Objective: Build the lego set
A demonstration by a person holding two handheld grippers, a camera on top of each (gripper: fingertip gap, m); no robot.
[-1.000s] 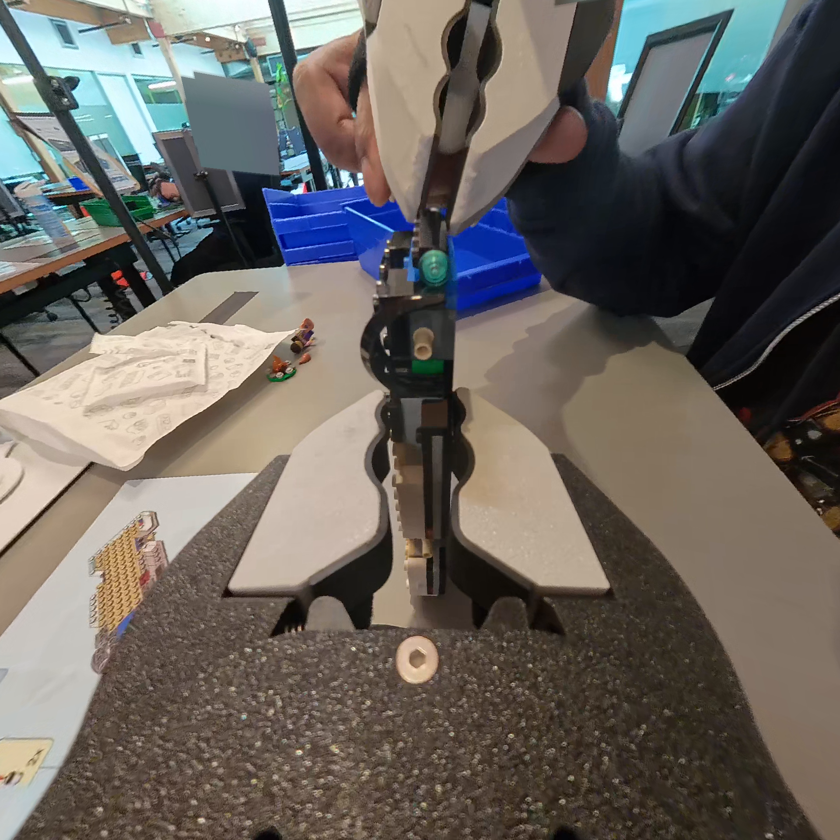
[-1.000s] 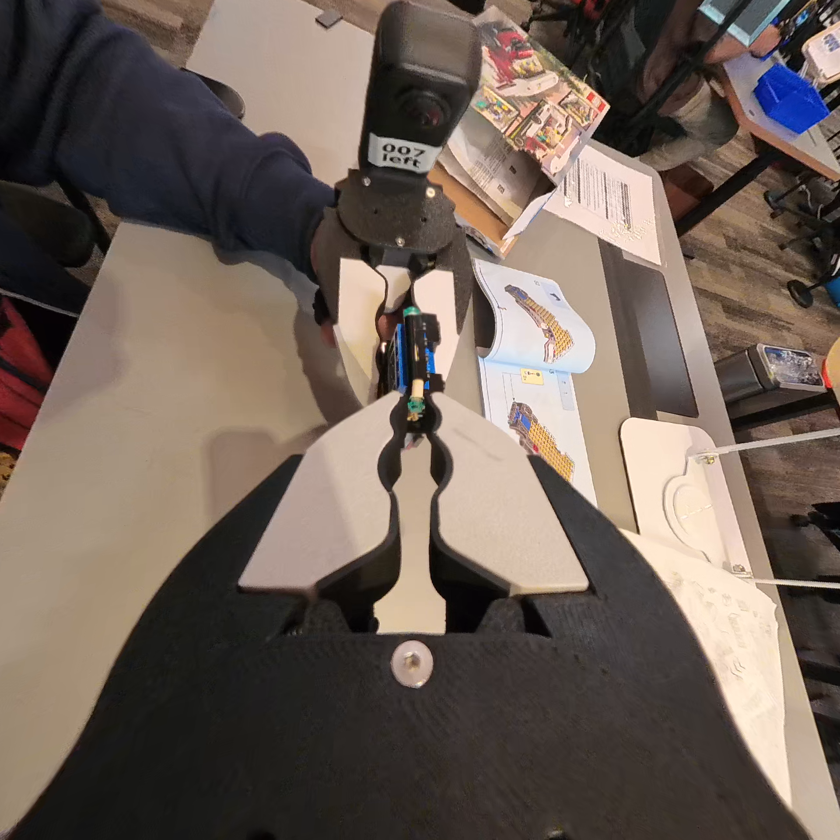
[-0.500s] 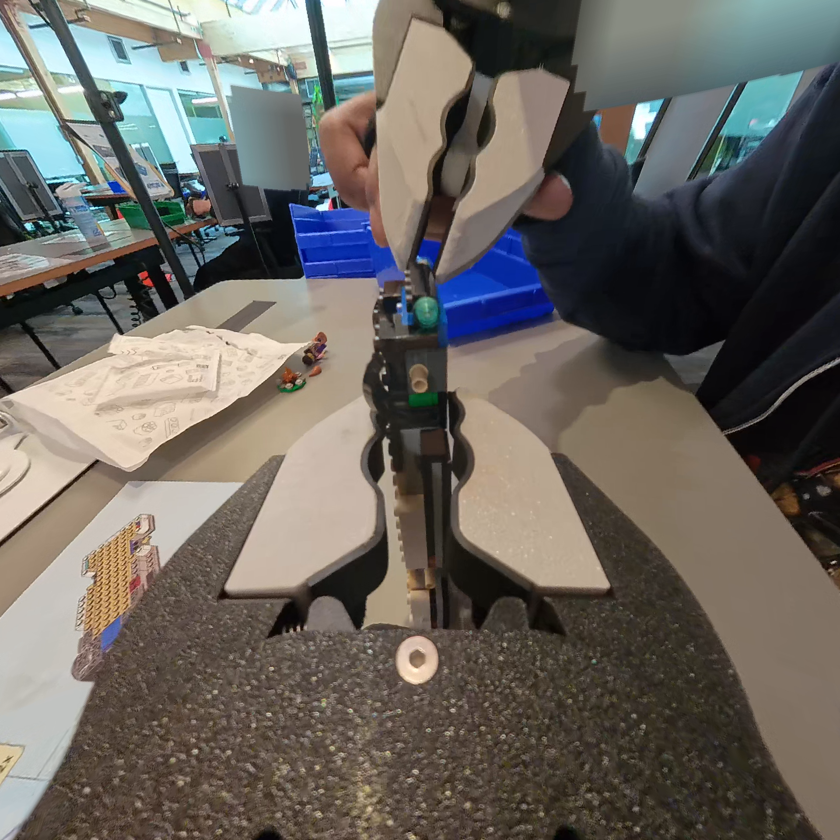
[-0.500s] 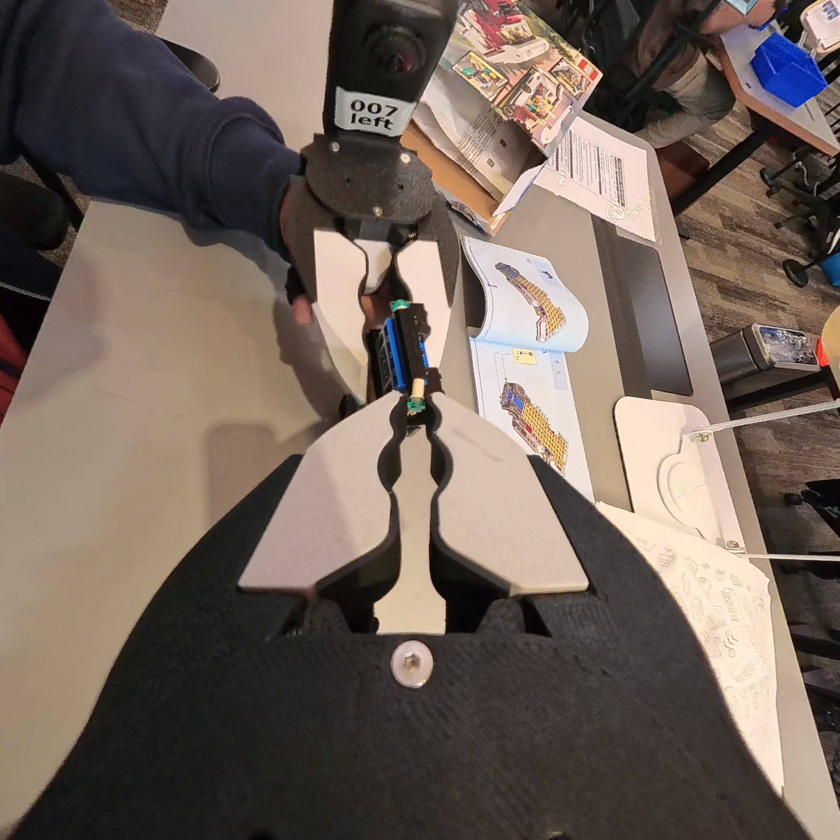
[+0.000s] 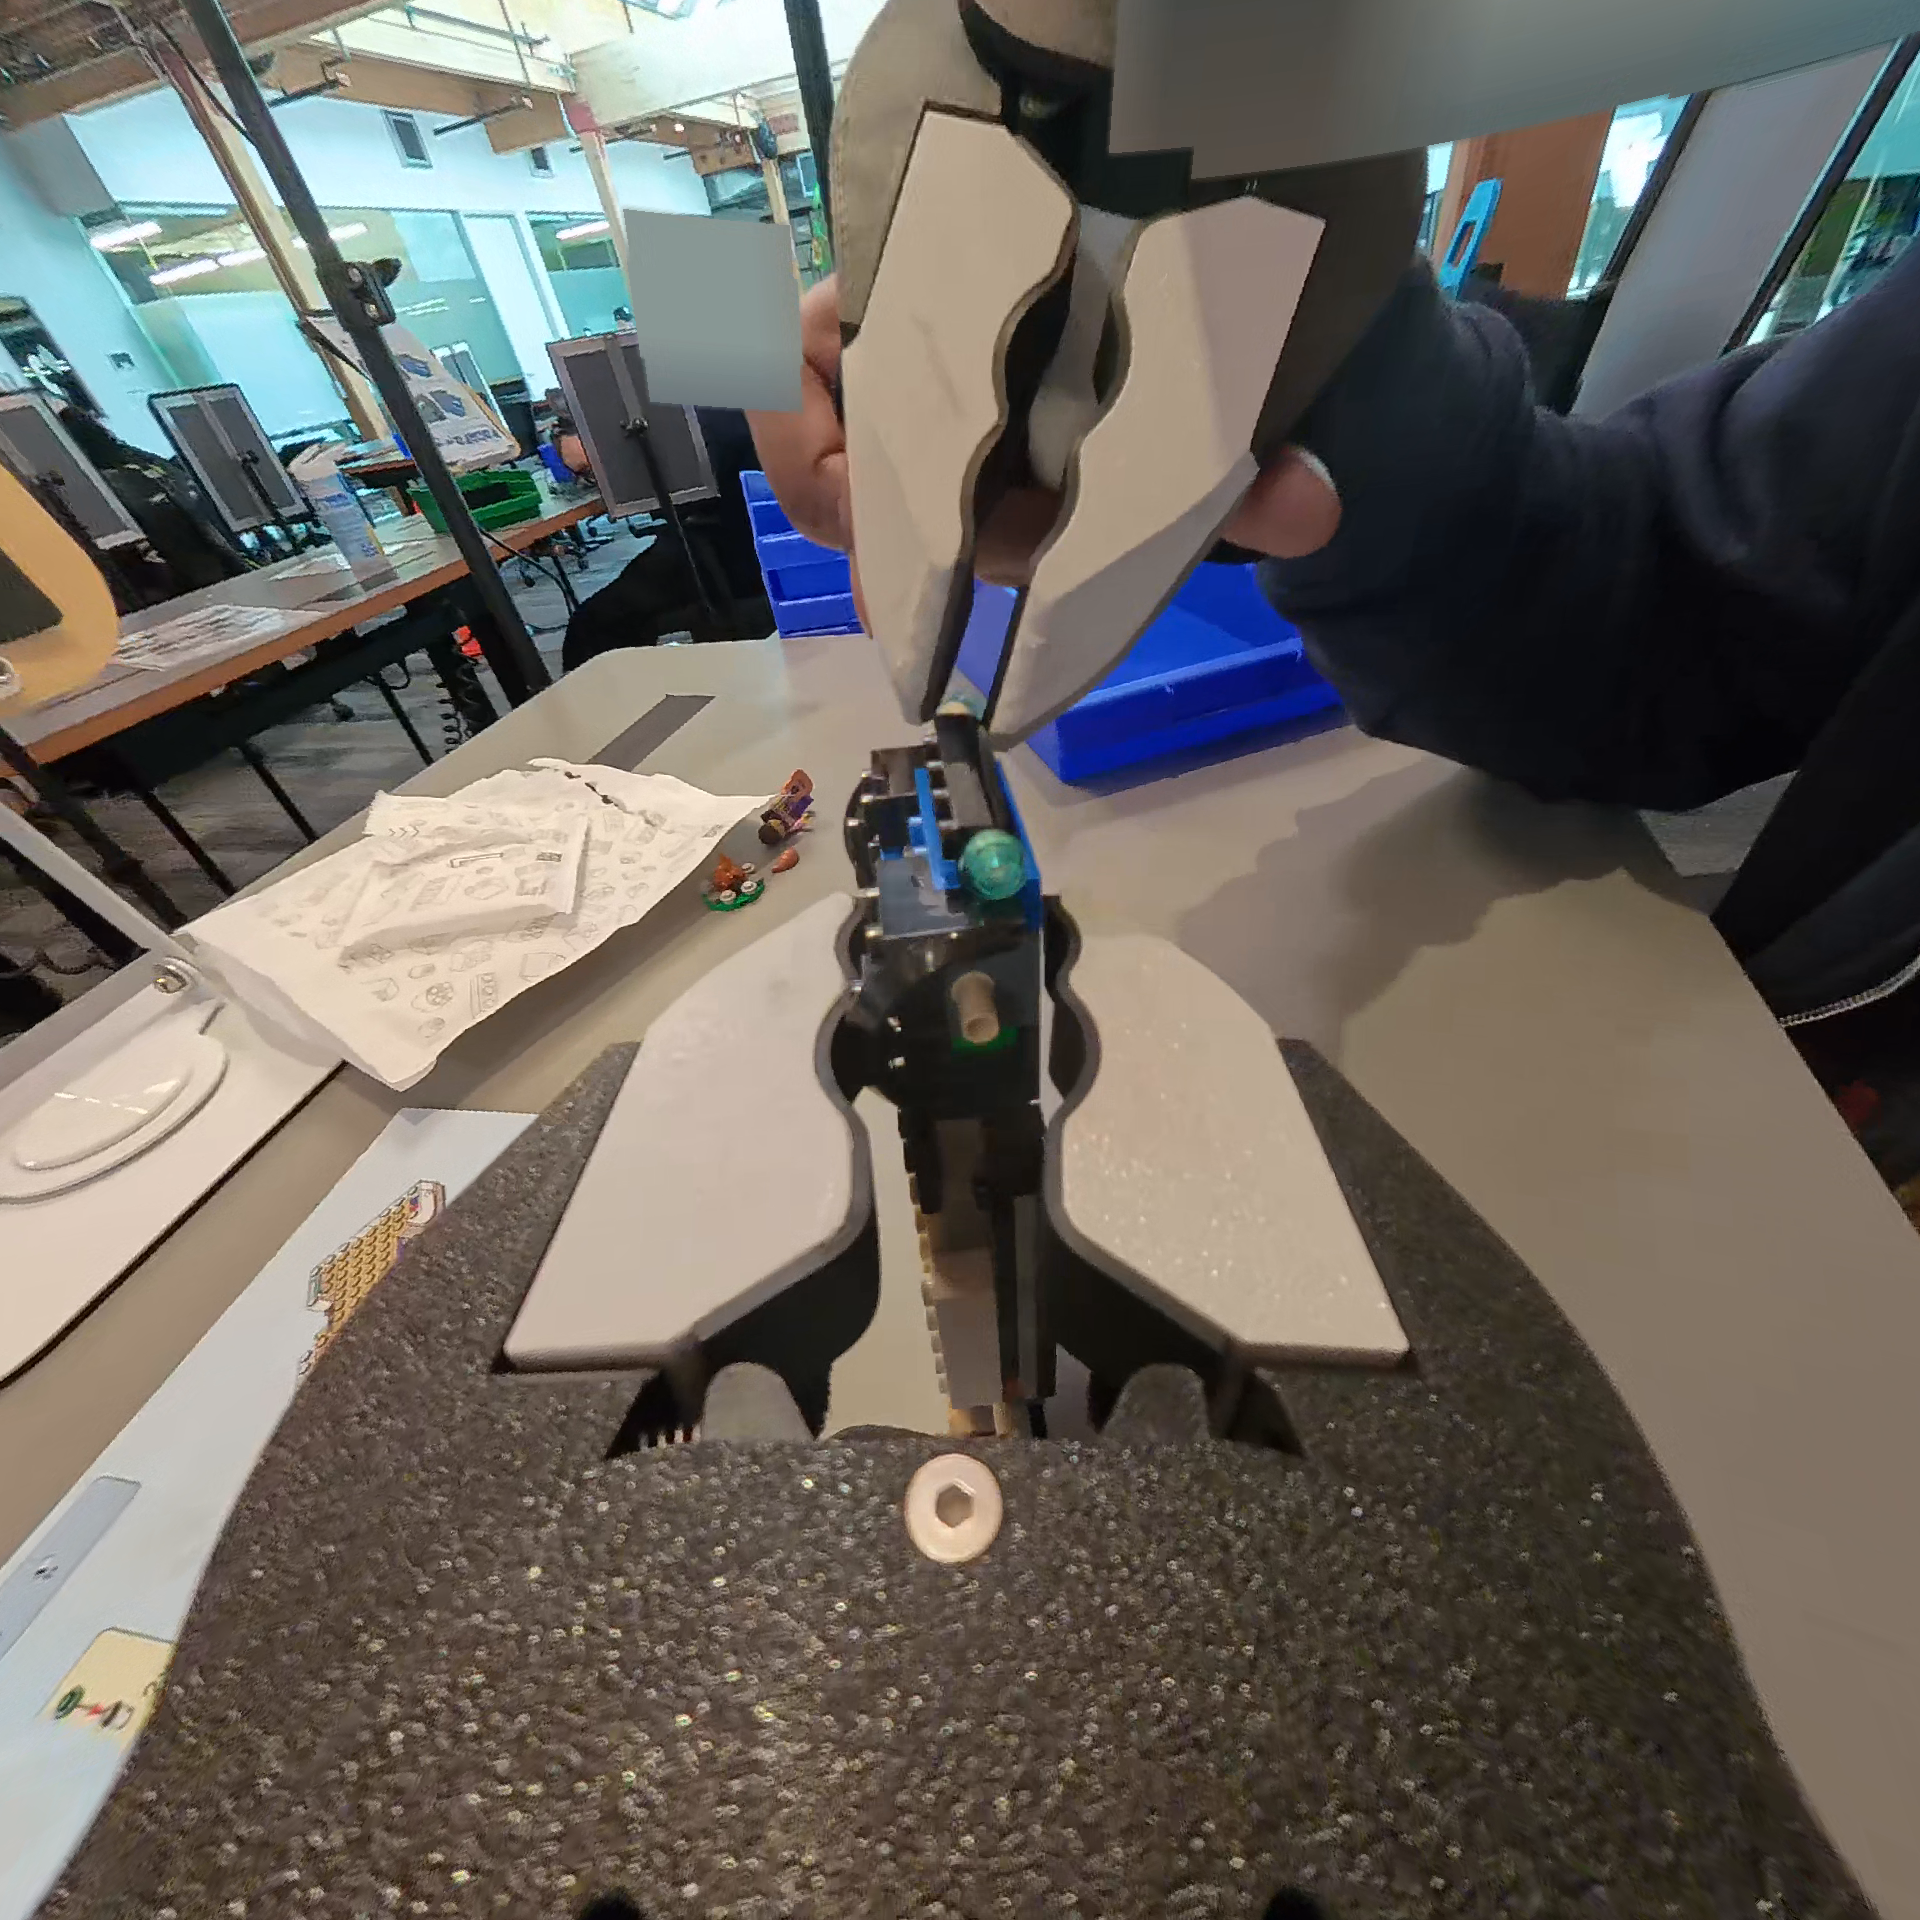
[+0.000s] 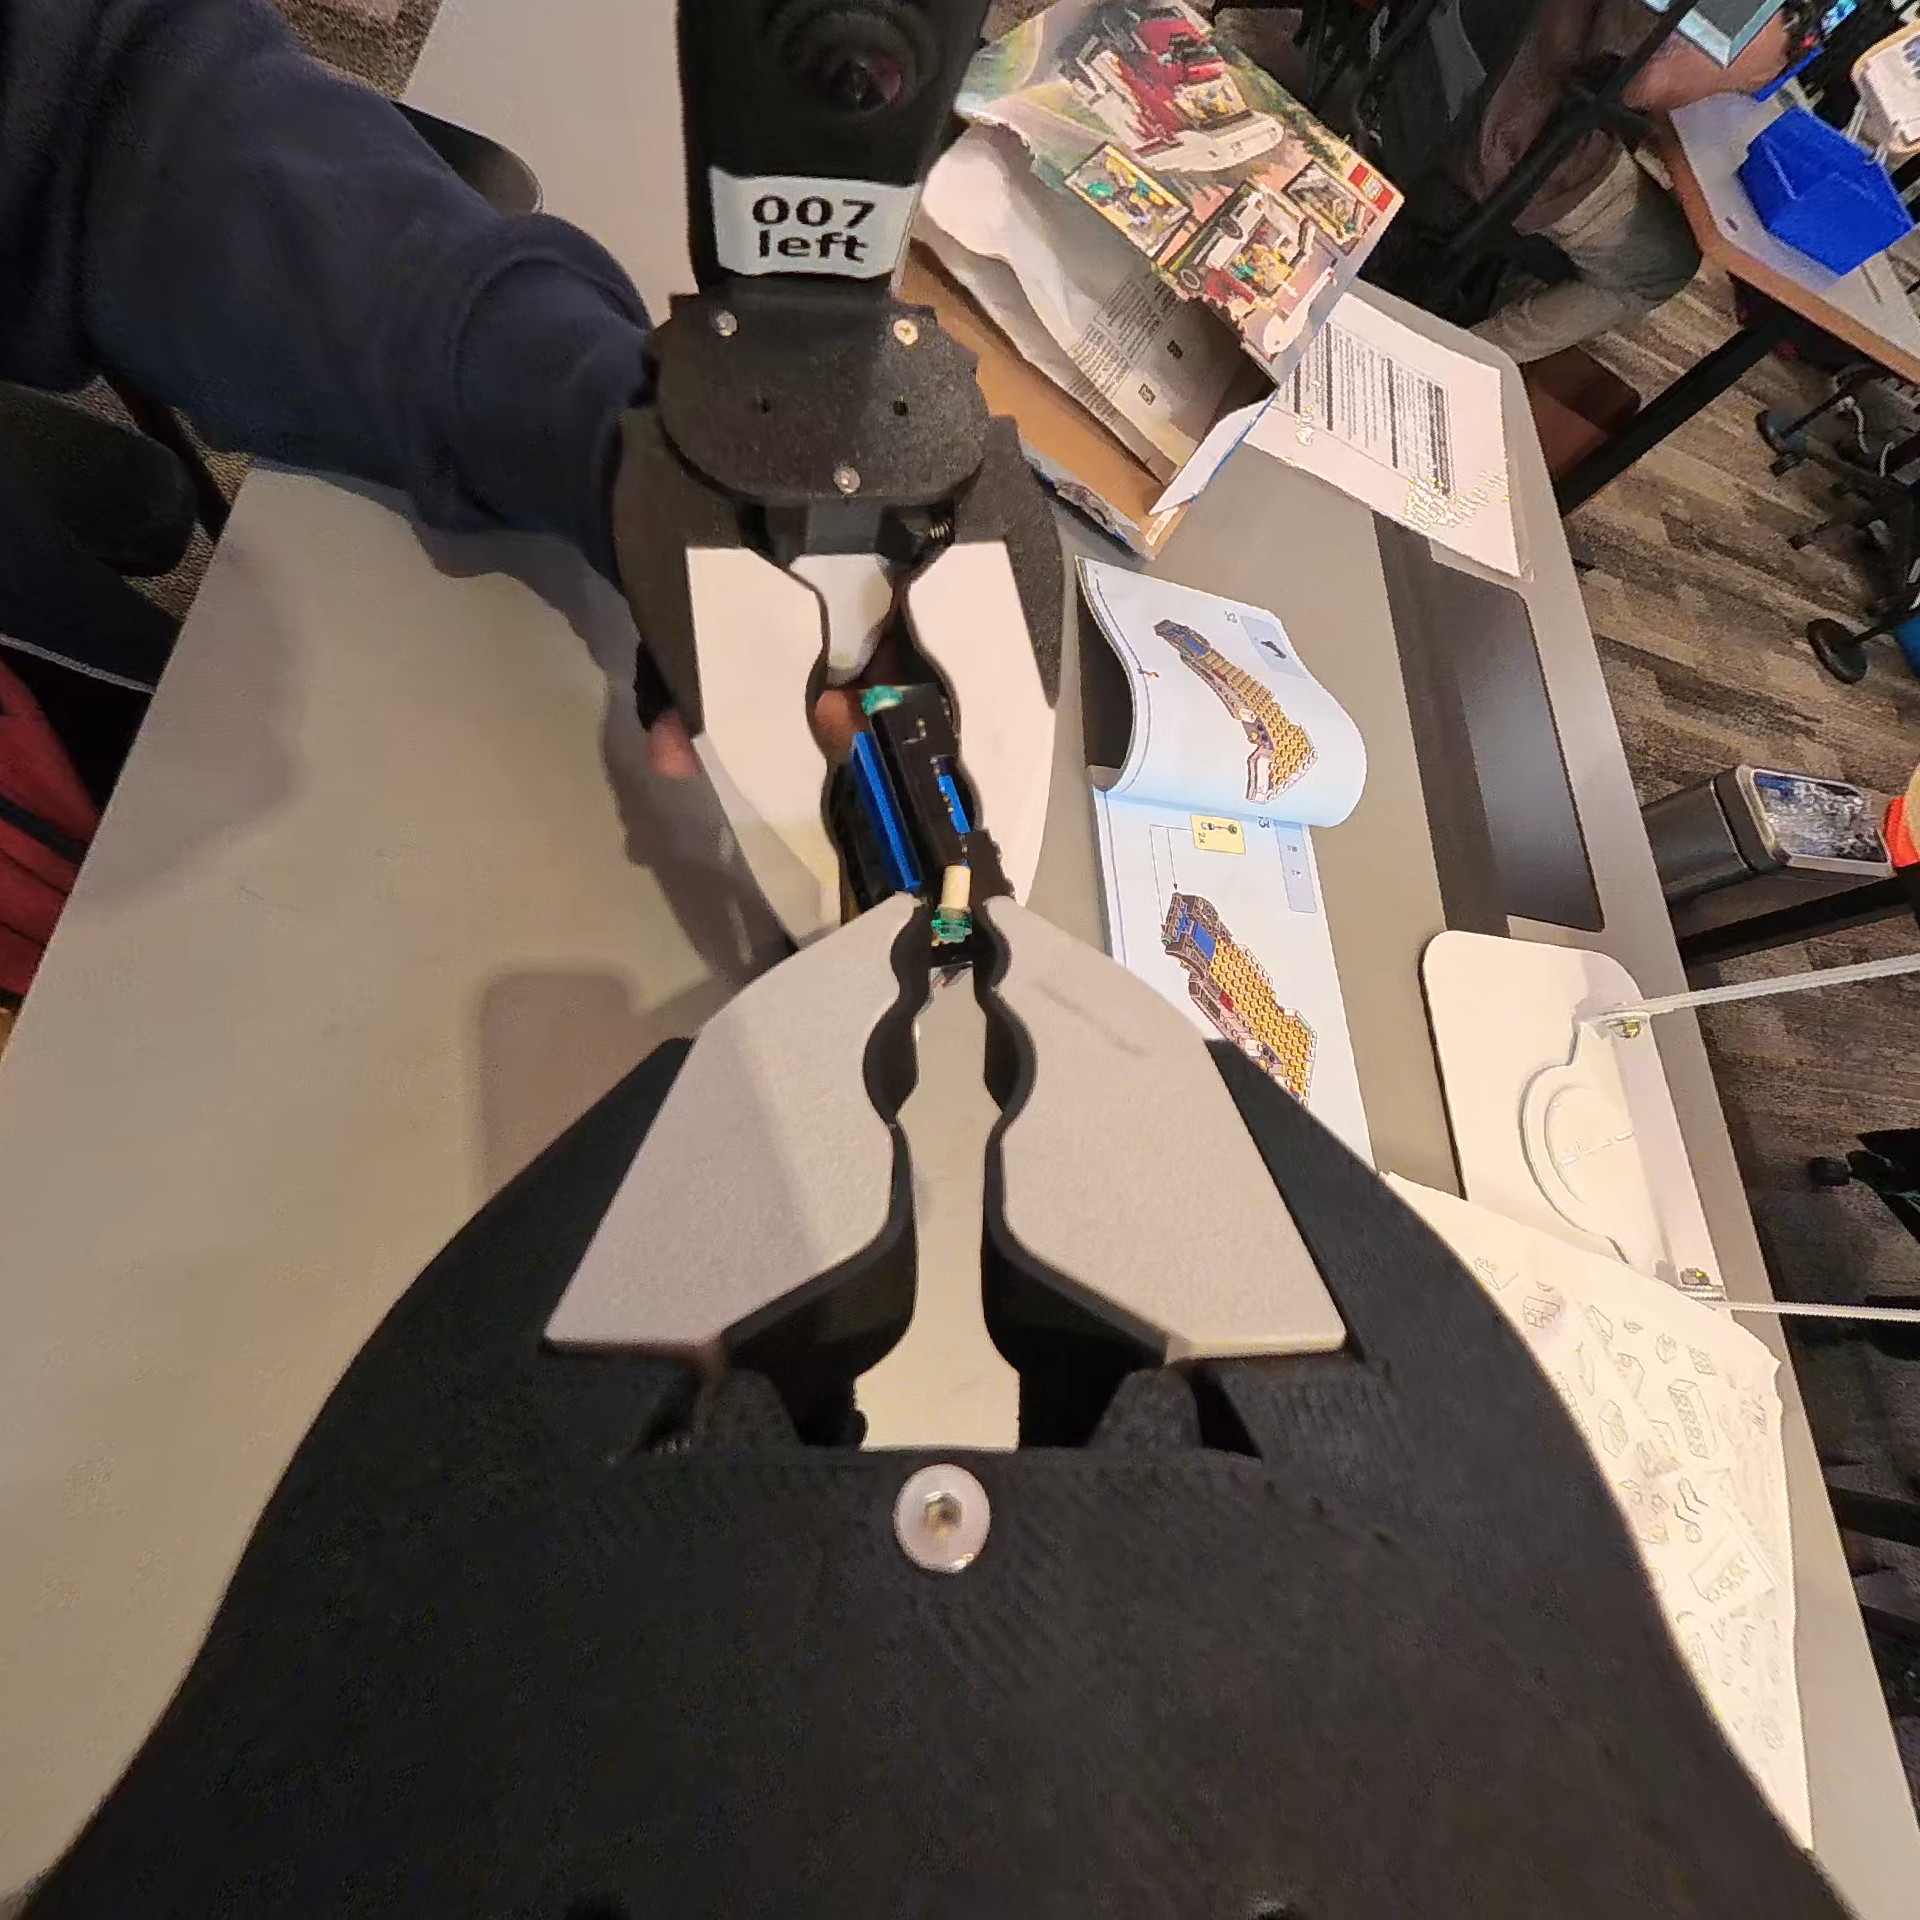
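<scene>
Two grippers are brought tip to tip above the grey table (image 5: 1403,987). A black-and-blue brick assembly (image 5: 940,997) is flanked by the left gripper (image 5: 951,909), its long axis laid along those fingers (image 5: 727,1143) towards the right gripper (image 6: 948,914), whose nearly closed tips are pinched on the teal-capped peg (image 6: 950,899) at its far end. Only from the right wrist view is the assembly seen skewed between the left pads; whether these press cannot be told.

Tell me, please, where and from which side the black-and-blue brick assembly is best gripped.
I would grip the brick assembly across its flat long sides at the black middle, jaws coming along its length from the near end. Avoid the upper face, where the teal dome and tan peg protrude.
</scene>
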